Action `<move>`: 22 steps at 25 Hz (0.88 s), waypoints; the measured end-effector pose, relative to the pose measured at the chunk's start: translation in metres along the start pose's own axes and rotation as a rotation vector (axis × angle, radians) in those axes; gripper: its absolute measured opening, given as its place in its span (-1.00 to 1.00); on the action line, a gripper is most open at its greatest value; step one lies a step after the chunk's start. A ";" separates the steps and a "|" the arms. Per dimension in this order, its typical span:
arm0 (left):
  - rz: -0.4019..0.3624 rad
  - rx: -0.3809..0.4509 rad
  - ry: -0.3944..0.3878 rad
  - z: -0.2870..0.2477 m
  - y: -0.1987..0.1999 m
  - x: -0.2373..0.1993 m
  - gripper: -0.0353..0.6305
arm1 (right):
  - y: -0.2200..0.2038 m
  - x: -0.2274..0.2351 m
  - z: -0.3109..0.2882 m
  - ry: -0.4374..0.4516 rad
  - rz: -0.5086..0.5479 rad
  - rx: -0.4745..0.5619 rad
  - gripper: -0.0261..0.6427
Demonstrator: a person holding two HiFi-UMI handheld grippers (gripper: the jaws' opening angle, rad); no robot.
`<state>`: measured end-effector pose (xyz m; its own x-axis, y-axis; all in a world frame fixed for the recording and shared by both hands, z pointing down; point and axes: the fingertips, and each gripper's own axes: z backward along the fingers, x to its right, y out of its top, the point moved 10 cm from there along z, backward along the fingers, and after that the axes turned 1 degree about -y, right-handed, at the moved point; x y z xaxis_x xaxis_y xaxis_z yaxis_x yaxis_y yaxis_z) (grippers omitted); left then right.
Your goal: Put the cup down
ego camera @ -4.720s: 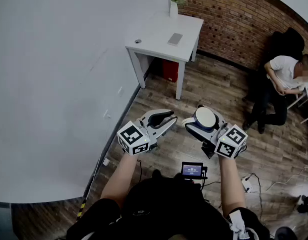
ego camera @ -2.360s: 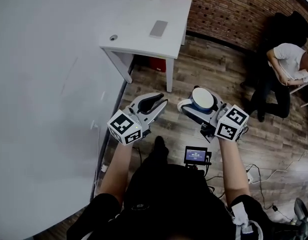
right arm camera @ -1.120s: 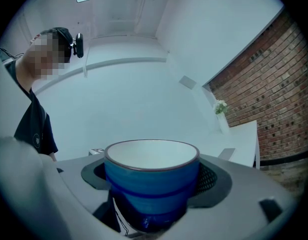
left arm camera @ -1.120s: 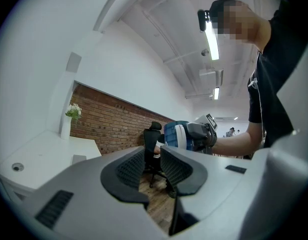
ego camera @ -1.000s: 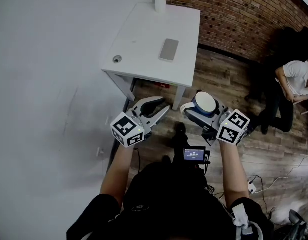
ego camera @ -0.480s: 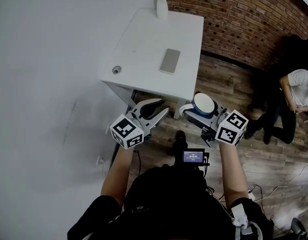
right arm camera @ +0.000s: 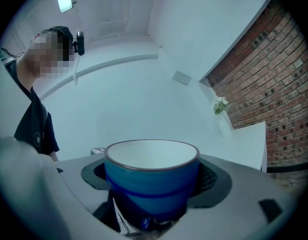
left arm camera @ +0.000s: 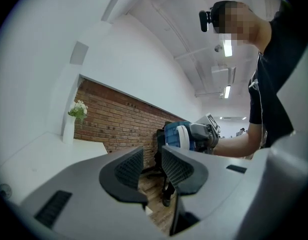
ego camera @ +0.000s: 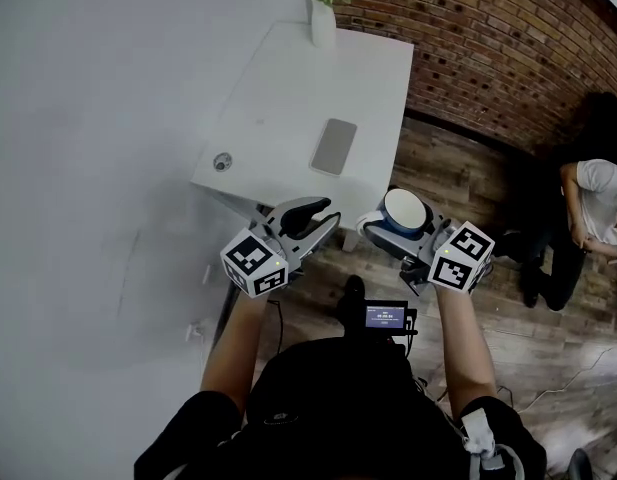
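A blue cup (ego camera: pixel 405 211) with a white inside sits upright between the jaws of my right gripper (ego camera: pixel 393 225), which is shut on it. In the right gripper view the cup (right arm camera: pixel 151 184) fills the space between the two pads of the gripper (right arm camera: pixel 153 170). The cup hangs in the air just off the near edge of a white table (ego camera: pixel 288 108). My left gripper (ego camera: pixel 326 220) is beside it to the left, open by a narrow gap (left arm camera: pixel 153 159) with nothing in it. The left gripper view shows the cup (left arm camera: pixel 175 135) from the side.
On the table lie a grey phone (ego camera: pixel 334 146) and a small round object (ego camera: pixel 222 162); a white vase with flowers (ego camera: pixel 323 13) stands at its far end. A brick wall (ego camera: pixel 508 48) runs behind. A person (ego camera: pixel 598 203) sits at the right on the wooden floor.
The table has come closer beneath me; both grippers now hover at its near edge. The cup stays in the right gripper and the left gripper's gap is unchanged.
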<state>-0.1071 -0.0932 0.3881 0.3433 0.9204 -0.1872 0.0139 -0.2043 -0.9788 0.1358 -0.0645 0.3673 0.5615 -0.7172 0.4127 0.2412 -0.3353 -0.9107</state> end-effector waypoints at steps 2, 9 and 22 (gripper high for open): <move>0.003 -0.004 0.005 -0.013 0.003 -0.011 -0.57 | 0.006 0.016 -0.005 0.010 -0.007 -0.004 0.34; 0.007 -0.004 0.051 -0.040 0.011 -0.044 -0.57 | 0.021 0.061 -0.024 0.059 -0.019 -0.019 0.34; 0.046 0.010 0.087 -0.059 0.020 -0.070 -0.57 | 0.035 0.098 -0.047 0.118 -0.042 -0.045 0.34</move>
<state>-0.0752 -0.1819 0.3865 0.4233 0.8777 -0.2248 -0.0134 -0.2420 -0.9702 0.1620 -0.1751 0.3769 0.4540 -0.7681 0.4515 0.2249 -0.3915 -0.8923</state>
